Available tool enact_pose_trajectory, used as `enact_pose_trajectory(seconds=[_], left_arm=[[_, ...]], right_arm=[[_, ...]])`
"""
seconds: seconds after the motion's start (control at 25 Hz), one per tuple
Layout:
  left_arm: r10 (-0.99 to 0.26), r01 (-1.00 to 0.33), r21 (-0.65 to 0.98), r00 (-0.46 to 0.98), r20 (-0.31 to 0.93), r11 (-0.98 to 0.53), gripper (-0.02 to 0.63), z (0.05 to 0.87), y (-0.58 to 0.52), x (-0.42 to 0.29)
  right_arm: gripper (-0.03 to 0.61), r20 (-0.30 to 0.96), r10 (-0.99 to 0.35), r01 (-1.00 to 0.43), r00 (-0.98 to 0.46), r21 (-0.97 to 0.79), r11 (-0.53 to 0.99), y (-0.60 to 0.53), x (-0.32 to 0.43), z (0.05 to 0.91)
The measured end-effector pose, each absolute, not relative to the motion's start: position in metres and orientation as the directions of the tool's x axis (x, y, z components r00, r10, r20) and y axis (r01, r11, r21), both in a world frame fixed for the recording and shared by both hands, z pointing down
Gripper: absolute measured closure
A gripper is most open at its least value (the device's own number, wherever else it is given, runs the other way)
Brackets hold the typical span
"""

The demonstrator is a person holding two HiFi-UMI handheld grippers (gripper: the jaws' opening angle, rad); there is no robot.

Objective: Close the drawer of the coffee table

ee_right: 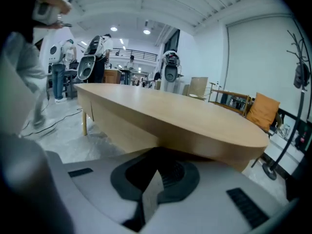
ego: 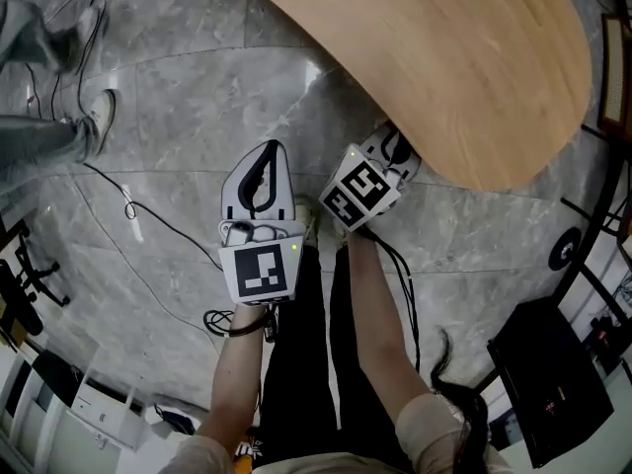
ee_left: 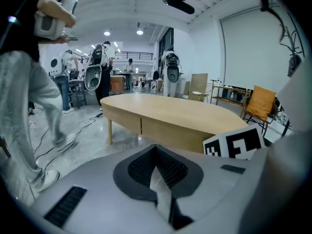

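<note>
Both hand-held grippers are closed on nothing: the left hand-held gripper [ego: 265, 156] is poised over the floor [ego: 178, 97], and the right hand-held gripper [ego: 395, 146] is set at the near edge of the bench [ego: 464, 57]. The drawer front [ee_left: 170, 130] is seen in that edge, seemingly almost flush. It is best pushed squarely and level until seated.

Both forearms reached forward, side by side. The left gripper [ego: 263, 171] and right gripper [ego: 388, 152] tilted downward, jaws pressed together.
</note>
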State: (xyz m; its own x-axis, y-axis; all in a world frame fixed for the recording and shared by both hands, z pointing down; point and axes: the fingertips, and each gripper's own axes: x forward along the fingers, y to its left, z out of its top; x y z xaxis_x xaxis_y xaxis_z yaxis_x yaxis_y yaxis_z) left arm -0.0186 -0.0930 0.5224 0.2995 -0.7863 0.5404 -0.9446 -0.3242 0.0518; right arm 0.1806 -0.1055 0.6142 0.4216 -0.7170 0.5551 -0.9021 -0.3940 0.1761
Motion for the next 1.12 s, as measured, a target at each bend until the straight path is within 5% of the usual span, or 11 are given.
enact_pose_trajectory(seconds=[0.6,0.8,1.12], left_arm=[[-0.812,-0.957,0.057,0.272,0.516,-0.284,0.607,0.518,-0.095,-0.028],[-0.818,-0.96,0.061,0.266,0.511,-0.275,0.607,0.498,-0.093,-0.034],[-0.835,-0.97,0.054,0.232,0.498,-0.237,0.607,0.432,-0.098,-0.046]], right_arm=[[0.574,0.597,-0.708,-0.921,0.377,0.16,-0.356,-0.11,0.182,0.622],[0.574,0.64,-0.73,-0.971,0.24,0.177,-0.164,-0.112,0.154,0.619],[0.574,0.594,-0.802,-0.998,0.066,0.022,-0.066,-0.133,0.112,0.519]])
